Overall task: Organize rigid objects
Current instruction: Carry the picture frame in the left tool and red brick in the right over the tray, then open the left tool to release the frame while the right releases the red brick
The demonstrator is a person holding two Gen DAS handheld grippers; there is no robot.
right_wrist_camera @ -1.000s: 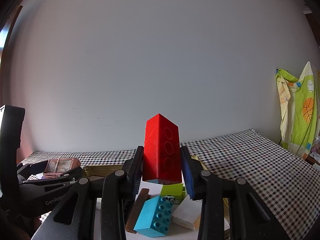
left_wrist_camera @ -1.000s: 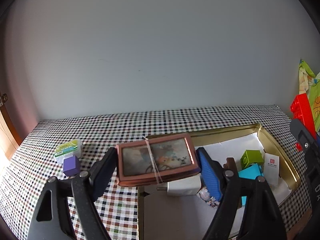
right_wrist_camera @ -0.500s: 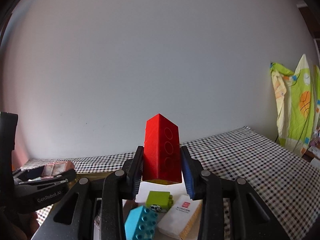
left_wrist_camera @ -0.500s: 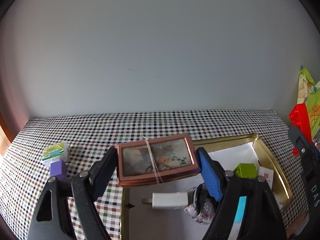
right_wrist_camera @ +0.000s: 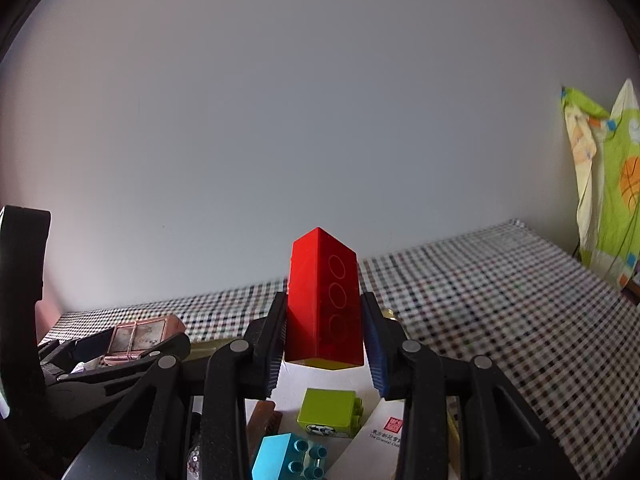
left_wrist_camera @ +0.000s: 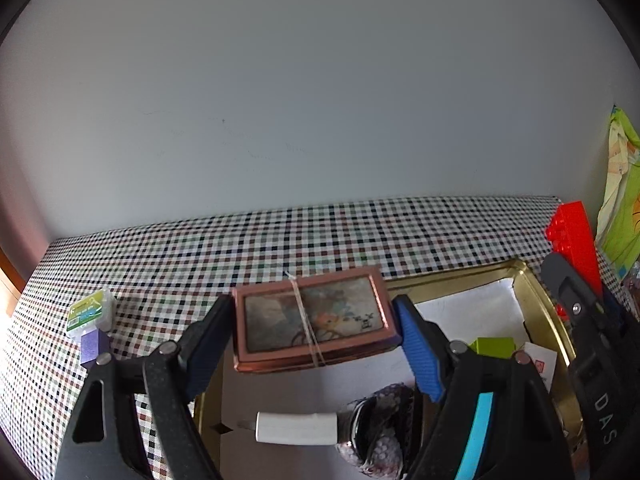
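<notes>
Both hand-held grippers are occupied. Left hand-held gripper [left_wrist_camera: 316,344] clamps one copper-coloured tin [left_wrist_camera: 314,320] by its short ends, a thin rubber band looped round its middle; the tin hangs level above the near left corner of a gold tray [left_wrist_camera: 548,316]. Right hand-held gripper [right_wrist_camera: 325,344] squeezes one red brick [right_wrist_camera: 322,300] between its pads, the brick standing upright over the same tray, with three rings visible on its side.

Inside the paper-lined tray, counted from both views: one lime green brick [right_wrist_camera: 330,414], one turquoise brick [right_wrist_camera: 290,458], one white card [right_wrist_camera: 376,440] with a red stamp, one brown bar [right_wrist_camera: 262,426], one white USB plug [left_wrist_camera: 296,428] and one dark patterned bundle [left_wrist_camera: 380,424] touching the plug's end. The left gripper's fingers hide part of the tray floor.

Out on the checkered surface [left_wrist_camera: 280,248], well left of the tray, sit one small clear box with a green label [left_wrist_camera: 90,314] and one purple block [left_wrist_camera: 94,346] just in front of it, touching or nearly so. A bright green patterned cloth [right_wrist_camera: 604,184] hangs at the far right.
</notes>
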